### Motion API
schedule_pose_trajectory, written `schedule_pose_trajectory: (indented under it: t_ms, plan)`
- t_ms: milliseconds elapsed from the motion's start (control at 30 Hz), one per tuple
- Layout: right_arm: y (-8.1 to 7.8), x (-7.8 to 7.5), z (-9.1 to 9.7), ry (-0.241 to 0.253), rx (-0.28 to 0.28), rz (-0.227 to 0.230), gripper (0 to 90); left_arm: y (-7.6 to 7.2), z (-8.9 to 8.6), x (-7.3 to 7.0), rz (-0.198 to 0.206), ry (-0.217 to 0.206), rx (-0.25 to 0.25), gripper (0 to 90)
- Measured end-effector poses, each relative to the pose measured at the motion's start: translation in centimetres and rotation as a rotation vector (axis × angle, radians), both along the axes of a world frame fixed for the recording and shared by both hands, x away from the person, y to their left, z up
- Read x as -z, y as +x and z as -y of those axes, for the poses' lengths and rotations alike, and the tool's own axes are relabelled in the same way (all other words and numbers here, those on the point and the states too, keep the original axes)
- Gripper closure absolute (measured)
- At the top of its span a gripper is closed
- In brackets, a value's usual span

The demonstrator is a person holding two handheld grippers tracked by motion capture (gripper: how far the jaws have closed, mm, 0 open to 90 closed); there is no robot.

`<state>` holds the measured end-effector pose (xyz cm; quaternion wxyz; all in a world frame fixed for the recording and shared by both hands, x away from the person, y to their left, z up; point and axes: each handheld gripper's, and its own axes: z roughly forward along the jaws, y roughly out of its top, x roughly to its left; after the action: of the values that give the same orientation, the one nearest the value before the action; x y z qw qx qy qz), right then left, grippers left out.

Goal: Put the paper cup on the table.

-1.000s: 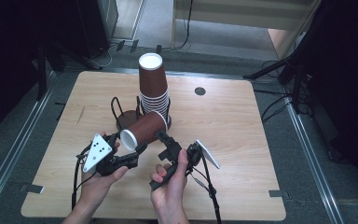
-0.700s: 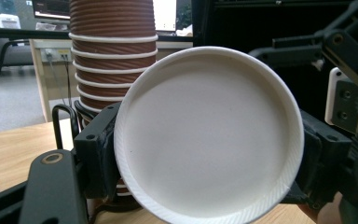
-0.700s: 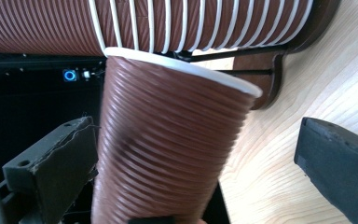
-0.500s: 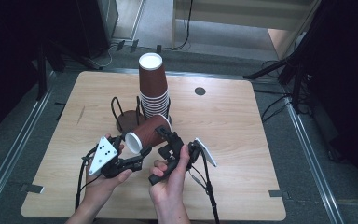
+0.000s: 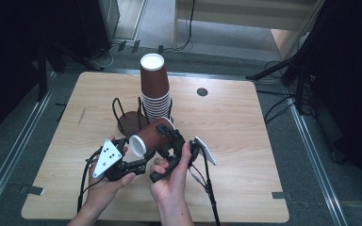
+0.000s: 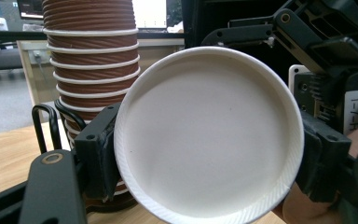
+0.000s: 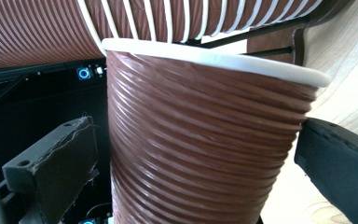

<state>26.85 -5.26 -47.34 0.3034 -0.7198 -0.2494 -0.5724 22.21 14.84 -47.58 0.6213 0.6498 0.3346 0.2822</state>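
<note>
I held one paper cup (image 5: 152,137) on its side above the bench (image 5: 245,141), just in front of the cup stack (image 5: 155,92) standing in its black wire holder (image 5: 122,113). My left tool (image 5: 139,165) was clenched on the cup at its open end; in the left gripper view its black pads (image 6: 98,156) pressed on the white rolled rim from either side, and the round white inside faced the camera. My right tool (image 5: 172,136) sat around the cup's other end. In the right gripper view the brown wall stood between its pads (image 7: 60,163), with a dark gap at the left one, so I could not tell whether it gripped.

I judged that I held the cup level and off the bench so that both tools could work on it, perhaps to pull nested cups apart.

The cup was a tapered cone of thin paper with a brown, ribbed outside and a smooth white lining. The bench was pale wood.
</note>
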Motion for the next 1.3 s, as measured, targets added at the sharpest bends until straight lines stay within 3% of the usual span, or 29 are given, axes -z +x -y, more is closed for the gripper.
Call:
schedule_pose_trajectory:
  t_ms: [333, 600, 733, 800, 867, 933, 1033, 1300]
  plan:
    - [0.6, 0.3, -0.1, 0.026, -0.016, -0.010, 0.0, 0.0, 0.1, 0.0, 0.000, 0.009, 0.013, 23.5]
    - [1.1, 0.6, 0.2, 0.033, -0.027, -0.033, 8.3, 0.0, -0.1, 0.0, -0.008, 0.006, 0.015, 23.3]
    - [1.0, -0.2, 0.2, 0.023, -0.025, -0.044, 10.4, -0.2, -0.3, -0.2, -0.004, -0.040, 0.035, 22.3]
    - [0.1, -1.1, 0.5, -0.003, -0.008, -0.036, 11.5, -0.4, -0.1, -0.6, -0.048, -0.094, 0.063, 21.7]
    - [0.1, -1.7, 1.4, -0.019, 0.026, 0.010, 11.6, -0.6, 0.2, -0.9, -0.059, -0.114, 0.051, 22.2]
    - [0.6, -1.8, 2.3, -0.032, 0.055, -0.008, 12.0, -0.7, 0.6, -0.8, -0.062, -0.100, 0.069, 16.8]
    - [1.0, -2.1, 2.8, -0.063, 0.068, 0.019, 12.0, -0.8, 0.7, -0.2, -0.070, -0.067, 0.066, 12.7]
    - [2.0, -0.6, 2.4, -0.075, 0.069, 0.034, 12.4, -0.6, -0.1, 0.4, -0.104, -0.067, 0.019, 8.1]
